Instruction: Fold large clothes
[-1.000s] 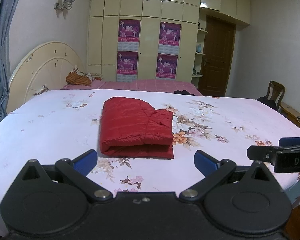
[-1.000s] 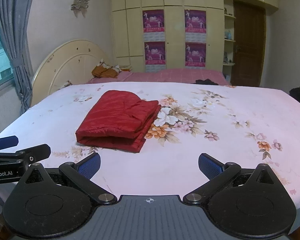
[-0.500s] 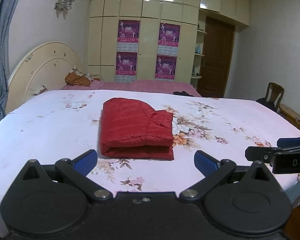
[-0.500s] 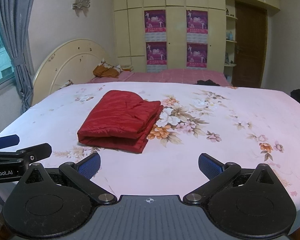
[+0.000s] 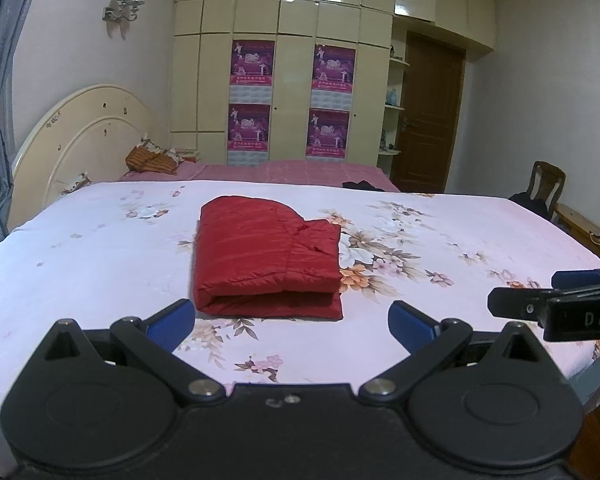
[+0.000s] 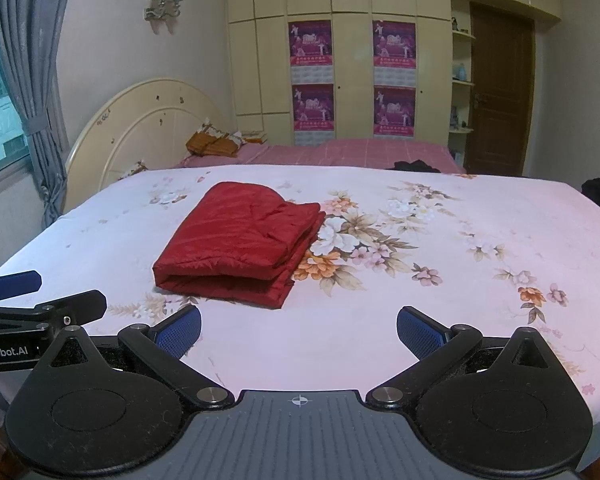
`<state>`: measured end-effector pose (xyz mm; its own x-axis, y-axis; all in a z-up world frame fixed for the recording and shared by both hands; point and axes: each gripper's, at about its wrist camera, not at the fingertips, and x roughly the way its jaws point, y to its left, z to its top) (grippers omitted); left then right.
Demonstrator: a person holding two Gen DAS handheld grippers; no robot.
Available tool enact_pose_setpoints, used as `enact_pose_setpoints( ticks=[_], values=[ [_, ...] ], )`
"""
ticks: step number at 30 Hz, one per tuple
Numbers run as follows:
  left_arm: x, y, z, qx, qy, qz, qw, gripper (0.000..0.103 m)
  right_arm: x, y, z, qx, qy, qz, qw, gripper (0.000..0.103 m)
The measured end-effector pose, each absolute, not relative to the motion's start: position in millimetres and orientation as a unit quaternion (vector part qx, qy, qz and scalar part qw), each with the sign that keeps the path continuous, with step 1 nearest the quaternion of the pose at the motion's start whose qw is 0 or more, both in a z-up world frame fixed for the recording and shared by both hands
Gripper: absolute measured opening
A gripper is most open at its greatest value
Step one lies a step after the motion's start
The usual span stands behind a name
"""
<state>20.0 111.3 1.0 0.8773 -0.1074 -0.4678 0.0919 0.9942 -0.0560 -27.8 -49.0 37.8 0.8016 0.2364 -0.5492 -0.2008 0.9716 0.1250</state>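
The room is a bedroom with cream wardrobe doors (image 5: 284, 80) at the back, and my work lies on the bed (image 5: 480, 240), which has a pale sheet with flowers. The red padded jacket (image 5: 266, 254) rests folded in a thick packet toward the middle of the bed, a little to the headboard (image 6: 140, 128) side, well apart from both claws. My left claw (image 5: 292, 322) hangs over the near edge of the bed with its jaws spread wide and nothing between them; my right claw (image 6: 299, 330) is the same, wide open and empty. I judge the folding almost finished. The risk I see is that the puffy layers spring open, because the near end of the packet gapes a little; a careless push or a pinch of only the top layer could undo the fold or drag the sheet. The right wrist view shows the stacked layers on the jacket's right side and the window curtain (image 6: 28, 80); the left wrist view instead shows the wooden chair (image 5: 546, 184) by the door.
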Motion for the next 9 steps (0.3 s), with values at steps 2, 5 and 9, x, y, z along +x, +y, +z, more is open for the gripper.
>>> enact_pose_setpoints(
  ticks=[2,5,9],
  values=[
    [20.4,111.2,1.3,-0.015,0.243,-0.051,0.969,0.103,-27.7,-49.6,37.9,0.031,0.293,0.115,0.949,0.103],
    [20.0,111.3,0.9,-0.016,0.242,-0.050,0.969,0.103,-27.7,-51.8,38.0,0.032,0.291,0.115,0.949,0.103],
    [17.8,111.2,1.6,-0.015,0.236,-0.042,0.971,0.102,-27.4,-53.4,38.8,0.035,0.291,0.116,0.949,0.103]
  ],
)
